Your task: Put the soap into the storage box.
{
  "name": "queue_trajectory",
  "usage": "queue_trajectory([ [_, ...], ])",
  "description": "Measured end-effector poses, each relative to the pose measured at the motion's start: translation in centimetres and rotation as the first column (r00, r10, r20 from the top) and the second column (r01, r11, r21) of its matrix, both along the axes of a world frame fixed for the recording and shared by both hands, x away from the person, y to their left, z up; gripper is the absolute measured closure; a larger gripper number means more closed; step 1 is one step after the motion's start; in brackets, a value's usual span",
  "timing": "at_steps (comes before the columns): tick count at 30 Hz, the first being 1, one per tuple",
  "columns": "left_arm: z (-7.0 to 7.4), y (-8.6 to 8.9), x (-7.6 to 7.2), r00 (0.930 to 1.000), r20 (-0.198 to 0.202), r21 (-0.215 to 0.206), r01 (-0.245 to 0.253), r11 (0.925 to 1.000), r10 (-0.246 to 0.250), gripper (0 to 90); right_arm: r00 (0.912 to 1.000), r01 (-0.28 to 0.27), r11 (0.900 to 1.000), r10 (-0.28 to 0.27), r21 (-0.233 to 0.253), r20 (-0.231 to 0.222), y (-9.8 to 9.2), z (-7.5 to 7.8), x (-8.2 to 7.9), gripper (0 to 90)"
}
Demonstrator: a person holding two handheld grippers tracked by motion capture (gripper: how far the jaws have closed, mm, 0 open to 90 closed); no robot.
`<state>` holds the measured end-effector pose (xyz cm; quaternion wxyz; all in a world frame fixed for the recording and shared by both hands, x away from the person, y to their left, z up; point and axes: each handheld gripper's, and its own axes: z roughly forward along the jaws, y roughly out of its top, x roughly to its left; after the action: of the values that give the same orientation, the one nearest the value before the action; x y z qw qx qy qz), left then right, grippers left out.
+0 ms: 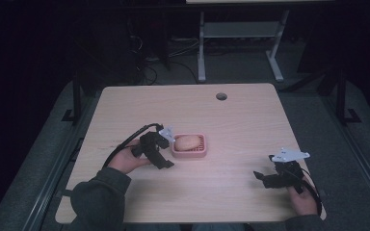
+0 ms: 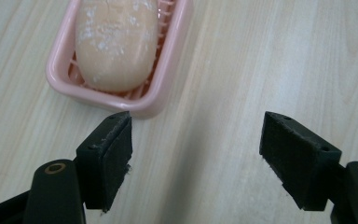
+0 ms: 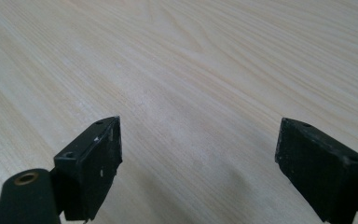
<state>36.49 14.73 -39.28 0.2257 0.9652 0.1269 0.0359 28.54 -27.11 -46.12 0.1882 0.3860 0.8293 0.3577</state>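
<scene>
The left gripper (image 1: pixel 166 155) sits just beside the pink dish (image 1: pixel 202 152) near the table's (image 1: pixel 241 125) middle, jaws spread and holding nothing, with the soap (image 1: pixel 188 142) lying in the dish. By my reading the soap is either just set down or about to be picked up, so little else looks done. The right gripper (image 1: pixel 261 178) rests well apart, jaws spread, empty.

My left gripper (image 1: pixel 166 163): black body, black cable (image 1: pixel 125 141) looping back, grey three-cornered plate (image 1: pixel 166 133) riding on top. My right gripper (image 1: pixel 261 177): same black build, pale plate (image 1: pixel 289 155) showing brighter. Jaw pads looking matte black, scuffed, brass-ringed screw holes (image 2: pixel 55 167) showing near base. Am wearing dark grey-green sleeve (image 1: pixel 99 197).
</scene>
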Motion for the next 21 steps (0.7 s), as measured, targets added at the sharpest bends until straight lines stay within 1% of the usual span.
queue_trajectory([
  [3,-0.2,0.5,-0.3,0.9999,-0.001,-0.001,-0.011,0.9999,0.011,25.2,1.0,0.001,1.0,-0.001,-0.005,-0.003,0.0,0.0,0.1,14.1],
  [6,-0.4,0.9,-0.7,0.9999,-0.003,0.002,-0.014,0.9999,0.014,25.2,1.0,0.003,1.0,-0.003,-0.007,-0.004,0.0,0.0,0.1,14.1],
  [8,-0.5,1.2,-1.0,0.9999,-0.001,-0.006,-0.016,0.9999,0.016,25.2,1.0,0.004,1.0,-0.004,-0.009,-0.006,0.0,-0.1,0.1,14.1],
  [10,-0.5,1.4,-1.2,0.9999,0.006,0.0,-0.011,0.9999,0.011,25.2,0.9999,0.006,1.0,-0.006,-0.012,-0.009,0.0,-0.1,0.1,14.1],
  [12,-0.7,1.6,-1.5,0.9999,0.005,0.0,-0.016,0.9999,0.016,25.2,0.9999,0.009,1.0,-0.009,-0.01,-0.009,0.0,-0.1,0.1,14.2],
  [13,-0.7,1.7,-1.6,0.9998,0.004,-0.003,-0.019,0.9998,0.019,25.2,0.9999,0.009,1.0,-0.009,-0.011,-0.009,0.0,-0.1,0.1,14.2],
  [15,-0.7,2.1,-1.8,0.9998,-0.013,-0.028,-0.017,0.9994,0.017,24.7,0.9999,0.01,1.0,-0.01,-0.014,-0.009,0.0,-0.1,0.1,14.2],
  [21,-0.6,2.8,-2.6,0.9999,0.005,-0.03,-0.014,0.9995,0.014,24.8,0.9998,0.012,1.0,-0.013,-0.014,-0.015,-0.1,-0.2,0.1,14.1],
])
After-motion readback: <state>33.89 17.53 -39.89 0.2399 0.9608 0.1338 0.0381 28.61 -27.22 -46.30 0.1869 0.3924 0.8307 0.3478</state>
